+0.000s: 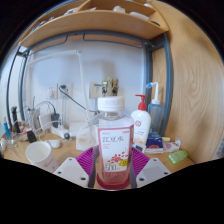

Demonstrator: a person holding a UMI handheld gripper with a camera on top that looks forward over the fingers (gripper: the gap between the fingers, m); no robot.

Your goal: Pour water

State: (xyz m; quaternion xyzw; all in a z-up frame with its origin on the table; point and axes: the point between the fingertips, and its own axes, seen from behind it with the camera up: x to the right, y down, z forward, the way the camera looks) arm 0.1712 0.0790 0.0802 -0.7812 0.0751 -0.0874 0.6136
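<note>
Wooden counter (20, 152) stretched across the scene, a white wall behind it and a wooden shelf (95, 28) hanging overhead. Front and centre was the tool (113, 173), its two fingers (76, 170) angled inward, and right between them stood the bottle (112, 140). It was a clear plastic bottle, upright, with a wide white cap, a label printed in red and green on its front, and reddish-pink liquid showing through its lower part. The pink pads (137, 160) sat tight against the bottle's two sides, so the tool was clamped on it at a narrow width. Beyond the bottle, just to its right, a white pump bottle (142, 118) with a red nozzle stood on the counter, and a green sponge (178, 156) lay further right. Off to the left sat a white round container (40, 154), with a curved faucet (42, 108) rising behind it.
</note>
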